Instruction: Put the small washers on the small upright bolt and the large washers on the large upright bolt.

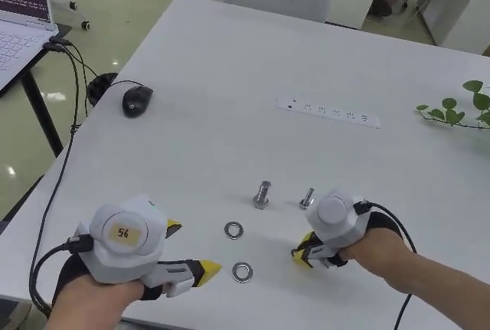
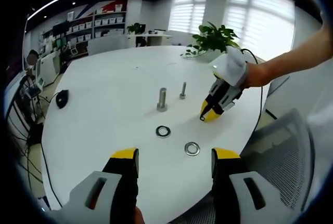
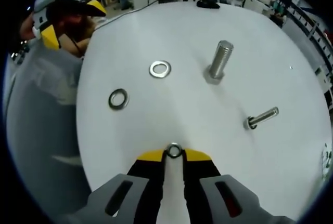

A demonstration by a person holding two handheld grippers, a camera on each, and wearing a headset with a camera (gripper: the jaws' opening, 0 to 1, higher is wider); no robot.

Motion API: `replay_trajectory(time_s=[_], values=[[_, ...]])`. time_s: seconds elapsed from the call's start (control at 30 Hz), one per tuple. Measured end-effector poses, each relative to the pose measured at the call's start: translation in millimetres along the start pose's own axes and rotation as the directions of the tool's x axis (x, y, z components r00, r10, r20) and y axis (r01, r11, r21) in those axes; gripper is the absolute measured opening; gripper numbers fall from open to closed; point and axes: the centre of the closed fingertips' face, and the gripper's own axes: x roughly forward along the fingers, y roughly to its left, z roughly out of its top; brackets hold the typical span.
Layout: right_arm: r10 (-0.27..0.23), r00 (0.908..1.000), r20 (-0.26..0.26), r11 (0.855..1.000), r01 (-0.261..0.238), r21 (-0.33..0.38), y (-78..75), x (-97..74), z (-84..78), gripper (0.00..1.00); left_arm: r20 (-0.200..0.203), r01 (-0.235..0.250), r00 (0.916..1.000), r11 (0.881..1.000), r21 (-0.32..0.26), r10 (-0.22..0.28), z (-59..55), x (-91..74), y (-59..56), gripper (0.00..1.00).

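The right hand-held gripper (image 3: pixel 174 154) pinches a small washer (image 3: pixel 174 150) at its tips, with the large bolt (image 3: pixel 219 60) and small bolt (image 3: pixel 263 116) ahead on the tabletop (image 3: pixel 156 26). The left hand-held gripper (image 2: pixel 175 156) is open, with a near washer (image 2: pixel 192 148) and a far washer (image 2: pixel 163 131) lying ahead.

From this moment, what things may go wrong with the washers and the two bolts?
1. The right gripper pinches the small washer only at its jaw tips, so it may slip out on the way.
2. The small bolt is thin and stands close to the large bolt; a bump may tip either.
3. The two large washers lie flat, probably hard to grip.
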Motion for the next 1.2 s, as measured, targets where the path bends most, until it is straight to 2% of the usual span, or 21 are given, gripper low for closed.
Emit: replay_trajectory(time_s=[0.2, 0.43, 0.63, 0.8, 1.03, 1.2], values=[[-0.019, 0.9995, 0.025, 0.999, 0.018, 0.040, -4.9, -5.7, -1.0, 0.14, 0.000, -0.001, 1.0000, 1.000, -0.003, 0.001, -0.4, -0.7, -0.4, 0.56], [-0.064, 0.9966, 0.052, 0.994, 0.059, 0.095, -24.9, -18.2, 0.0, 0.14, -0.002, 0.005, 1.0000, 1.000, 0.004, -0.005, 0.6, 0.6, -0.2, 0.56], [-0.096, 0.9936, 0.060, 0.991, 0.089, 0.101, -43.1, -30.8, 5.5, 0.14, 0.000, 0.005, 1.0000, 1.000, 0.012, -0.005, 4.4, 0.1, 1.3, 0.56], [-0.139, 0.9877, 0.073, 0.987, 0.132, 0.091, -65.4, -45.5, 16.6, 0.14, 0.003, 0.006, 1.0000, 1.000, 0.016, -0.006, 6.6, 0.5, 2.1, 0.56], [-0.159, 0.9836, 0.085, 0.986, 0.154, 0.071, -83.0, -58.4, 30.4, 0.14, 0.003, 0.001, 1.0000, 1.000, 0.003, -0.001, 1.9, -0.3, 2.2, 0.56], [-0.169, 0.9814, 0.091, 0.984, 0.164, 0.064, -93.5, -60.5, 39.9, 0.14, 0.001, 0.003, 1.0000, 1.000, 0.000, -0.003, 0.5, -0.4, 0.4, 0.56]])
